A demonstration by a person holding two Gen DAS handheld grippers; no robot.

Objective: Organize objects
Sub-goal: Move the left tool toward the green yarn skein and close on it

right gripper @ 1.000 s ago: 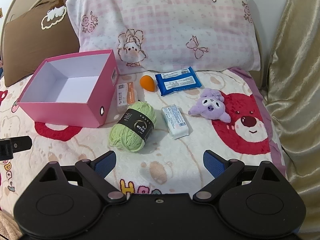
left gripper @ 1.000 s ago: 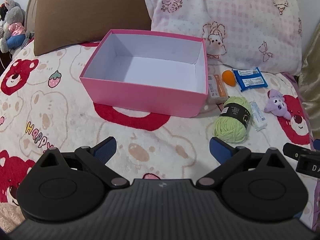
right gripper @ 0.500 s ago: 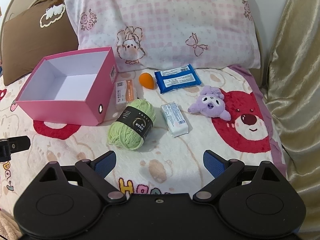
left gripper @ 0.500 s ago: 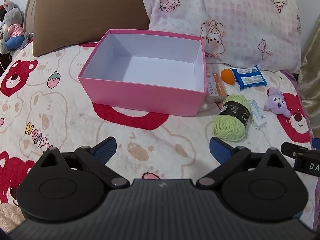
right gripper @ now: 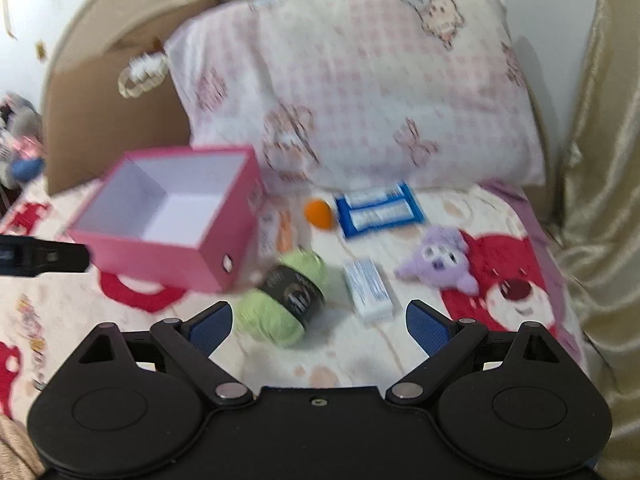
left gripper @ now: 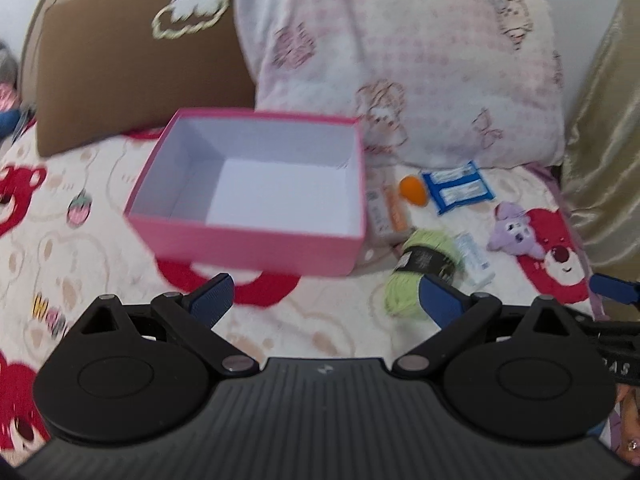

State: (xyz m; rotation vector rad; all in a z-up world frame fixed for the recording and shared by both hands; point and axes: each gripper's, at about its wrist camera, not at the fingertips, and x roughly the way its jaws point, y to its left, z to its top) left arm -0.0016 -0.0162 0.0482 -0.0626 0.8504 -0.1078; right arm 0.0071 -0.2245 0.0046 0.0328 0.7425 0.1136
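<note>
pink cardboard box (left gripper: 256,236): white inside, empty | green yarn ball (right gripper: 284,304) beside it | left tongs (left gripper: 324,300), right tongs (right gripper: 318,322): spread, holding nothing

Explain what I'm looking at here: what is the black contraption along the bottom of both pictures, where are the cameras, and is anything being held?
There is no robot arm. A person holds one handheld gripper in each hand, and a fisheye camera on each looks forward along its blue-tipped jaws. The black shape at the bottom is the gripper's own body.

One picture comes from the left gripper, the other from the right gripper. Both have their jaws spread wide and hold nothing.

They look at a bed with a bear-print blanket. On it sits an open pink box, empty inside. To its right lie a green yarn ball, an orange egg-shaped item, a blue packet, a small white packet, an orange-and-white carton and a purple plush toy. Both views are blurred.
</note>
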